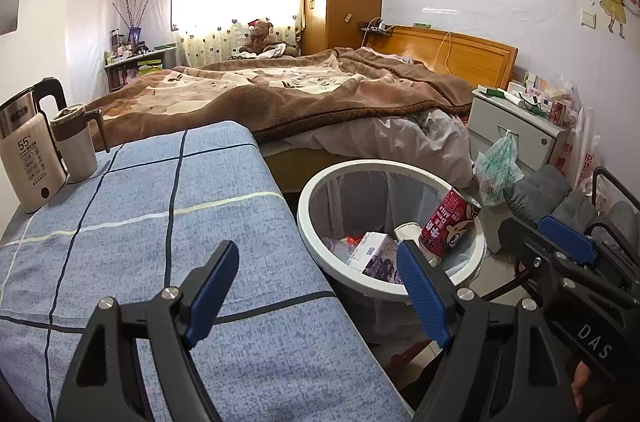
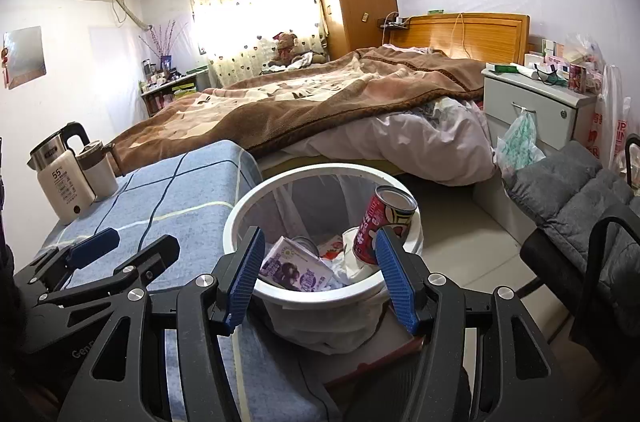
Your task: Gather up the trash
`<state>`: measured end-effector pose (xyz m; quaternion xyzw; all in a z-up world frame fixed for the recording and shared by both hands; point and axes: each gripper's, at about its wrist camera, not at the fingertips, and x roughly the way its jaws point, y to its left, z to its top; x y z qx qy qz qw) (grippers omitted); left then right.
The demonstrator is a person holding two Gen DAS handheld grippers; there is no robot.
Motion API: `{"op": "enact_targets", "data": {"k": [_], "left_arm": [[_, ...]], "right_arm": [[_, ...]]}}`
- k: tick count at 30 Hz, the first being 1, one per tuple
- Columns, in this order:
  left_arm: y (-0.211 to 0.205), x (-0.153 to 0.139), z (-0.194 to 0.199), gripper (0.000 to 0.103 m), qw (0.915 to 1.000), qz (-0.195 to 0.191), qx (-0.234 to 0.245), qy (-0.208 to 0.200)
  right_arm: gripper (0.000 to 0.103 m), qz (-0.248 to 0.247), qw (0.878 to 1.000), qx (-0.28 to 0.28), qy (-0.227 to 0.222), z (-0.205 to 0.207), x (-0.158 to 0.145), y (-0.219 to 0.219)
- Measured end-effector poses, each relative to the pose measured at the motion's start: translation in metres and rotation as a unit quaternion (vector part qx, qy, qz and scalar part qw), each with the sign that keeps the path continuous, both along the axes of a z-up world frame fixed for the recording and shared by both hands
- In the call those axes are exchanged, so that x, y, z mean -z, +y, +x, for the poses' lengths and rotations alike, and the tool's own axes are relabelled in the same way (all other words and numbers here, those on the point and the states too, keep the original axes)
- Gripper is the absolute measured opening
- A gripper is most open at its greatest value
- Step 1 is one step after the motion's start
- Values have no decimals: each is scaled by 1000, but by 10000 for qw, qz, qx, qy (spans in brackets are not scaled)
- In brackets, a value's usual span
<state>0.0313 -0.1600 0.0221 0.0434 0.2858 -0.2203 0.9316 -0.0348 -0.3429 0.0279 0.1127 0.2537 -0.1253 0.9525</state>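
Note:
A white round bin (image 1: 306,206) with a clear liner stands on the floor beside the blue checked table. Inside it a red drink can (image 1: 448,226) leans against the right wall, next to a purple-and-white carton (image 1: 376,256) and crumpled wrappers. My left gripper (image 1: 316,282) hovers open over the table edge and the bin's near rim, with nothing between its pads. My right gripper (image 2: 320,274) is open too, held just before the bin (image 2: 240,210), with the can (image 2: 384,222) and carton (image 2: 292,266) beyond its fingers. Each gripper shows in the other's view, the right (image 1: 540,234) and the left (image 2: 128,246).
An electric kettle (image 1: 28,158) and a lidded mug (image 1: 76,146) stand at the table's far left corner. A bed with a brown blanket (image 1: 300,90) lies behind the bin. To the right are a grey nightstand (image 1: 516,130), plastic bags (image 1: 496,166) and a grey cushioned chair (image 2: 580,202).

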Motion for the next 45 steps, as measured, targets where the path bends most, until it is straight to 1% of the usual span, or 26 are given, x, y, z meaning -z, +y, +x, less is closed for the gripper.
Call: {"op": "enact_targets", "data": {"k": [27, 32, 35, 42, 45], "left_arm": [[-1, 0, -1, 83, 10000, 32, -21, -17], [-2, 0, -1, 83, 10000, 19, -2, -14], [0, 0, -1, 83, 10000, -52, 35, 38], [-2, 1, -2, 83, 10000, 41, -1, 4], [-2, 0, -3, 83, 10000, 22, -2, -19]], "right_arm": [[58, 26, 10000, 43, 0, -1, -2, 0], [58, 36, 10000, 61, 14, -2, -2, 0], [58, 30, 10000, 61, 16, -2, -1, -1], [58, 38, 10000, 89, 13, -1, -1, -1], [58, 35, 9999, 93, 16, -2, -1, -2]]}}
